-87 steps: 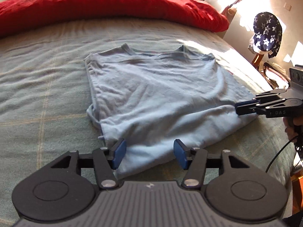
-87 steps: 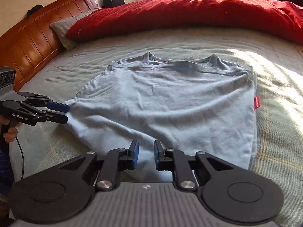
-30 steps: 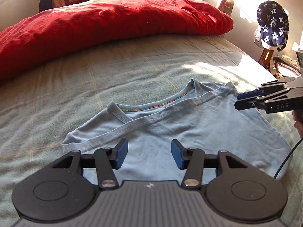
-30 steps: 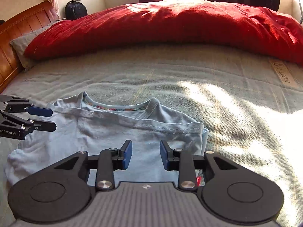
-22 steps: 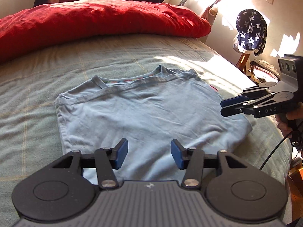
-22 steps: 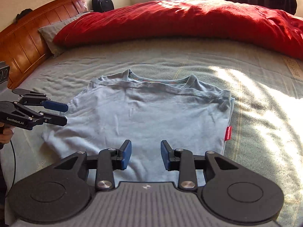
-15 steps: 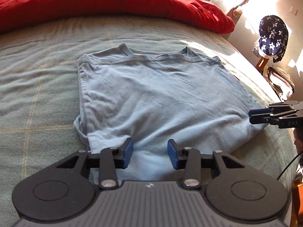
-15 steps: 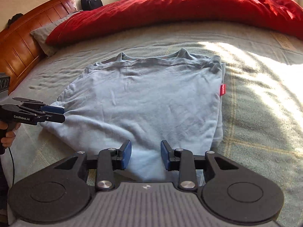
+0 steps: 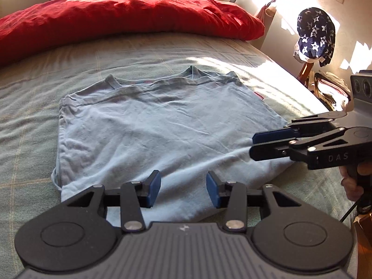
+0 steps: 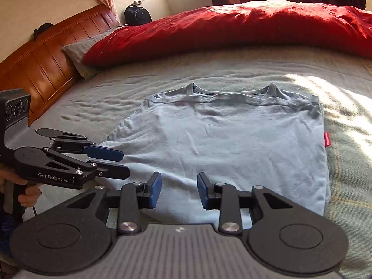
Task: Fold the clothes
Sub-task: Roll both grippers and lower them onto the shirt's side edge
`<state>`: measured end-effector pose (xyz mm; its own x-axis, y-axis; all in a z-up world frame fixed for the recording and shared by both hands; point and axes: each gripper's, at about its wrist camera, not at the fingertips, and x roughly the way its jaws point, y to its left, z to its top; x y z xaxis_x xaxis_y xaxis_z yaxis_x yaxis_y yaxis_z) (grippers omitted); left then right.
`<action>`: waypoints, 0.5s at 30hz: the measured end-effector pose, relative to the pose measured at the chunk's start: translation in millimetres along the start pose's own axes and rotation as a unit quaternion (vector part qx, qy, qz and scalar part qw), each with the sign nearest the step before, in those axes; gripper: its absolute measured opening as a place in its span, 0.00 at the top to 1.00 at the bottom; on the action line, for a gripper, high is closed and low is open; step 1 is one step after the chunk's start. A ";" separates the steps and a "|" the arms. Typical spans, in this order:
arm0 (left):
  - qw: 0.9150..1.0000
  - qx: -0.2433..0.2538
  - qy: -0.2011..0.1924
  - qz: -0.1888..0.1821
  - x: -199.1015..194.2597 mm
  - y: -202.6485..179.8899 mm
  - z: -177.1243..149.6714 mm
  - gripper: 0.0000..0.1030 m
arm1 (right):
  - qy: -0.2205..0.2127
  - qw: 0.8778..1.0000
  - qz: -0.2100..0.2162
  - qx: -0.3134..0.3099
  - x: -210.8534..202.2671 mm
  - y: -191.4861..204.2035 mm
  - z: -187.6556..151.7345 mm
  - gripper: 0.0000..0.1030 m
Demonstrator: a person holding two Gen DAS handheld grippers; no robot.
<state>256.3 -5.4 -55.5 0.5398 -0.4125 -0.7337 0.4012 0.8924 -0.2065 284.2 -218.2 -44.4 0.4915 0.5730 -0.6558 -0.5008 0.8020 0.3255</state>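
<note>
— Since half a second back we've drawn both tongs away toward the near edge: from the left wrist, the blue T-shirt point(image 9: 160, 130) now shows whole again, with its neckline farther up the picture, and the jaws of our left gripper point(image 9: 183, 189) have just been opening a little, with nothing between them, only the shirt's near hem showing below the gap.

— And where does the shirt lie for us from that side?

— Straight ahead and below, flat on the green bedspread point(image 9: 30, 125), collar pointing away from us toward the red duvet point(image 9: 116, 16). It looks already folded narrower, so its long axis runs from the near hem out to the collar. Our right gripper point(image 9: 253, 144) comes in from the right, just over the shirt's near right corner, jaws slightly parted and empty.

— Now the right wrist?

— Same lie: the T-shirt point(image 10: 232, 139) is spread ahead, collar away, the small red tag point(image 10: 326, 139) on its right edge. Our right gripper point(image 10: 179, 190) hangs over the near hem, blue pads apart, not pinching cloth. Our left gripper point(image 10: 123, 162) sits at the left, tips just over the near left corner, also part open.

— So which hand is nearer?

— We judge them about even, each by its own near corner. The likely next move, as we read it, is to pinch the hem at both corners and carry it away along the long axis toward the collar; the hem lies across our jaws, so each pad pair must straddle the edge
</note>
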 end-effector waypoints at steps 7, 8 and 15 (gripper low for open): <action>1.000 -0.004 0.018 -0.014 18.2 -0.2 -16.6 0.59 | 0.030 0.999 -0.008 -0.012 22.0 -1.4 -20.4 0.64; 1.000 -0.001 0.022 -0.014 18.5 0.9 -21.2 0.59 | 0.030 0.999 -0.009 -0.012 14.7 -4.9 -25.4 0.64; 0.993 0.114 0.010 0.023 -19.1 -16.0 -33.3 0.50 | 0.034 0.995 -0.054 -0.080 -49.1 -1.6 -37.2 0.63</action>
<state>214.9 -5.7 -59.7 0.5474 -0.3675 -0.7519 0.5348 0.8446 -0.0234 234.4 -253.9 -38.1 0.5031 0.4674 -0.7269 -0.5570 0.8185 0.1407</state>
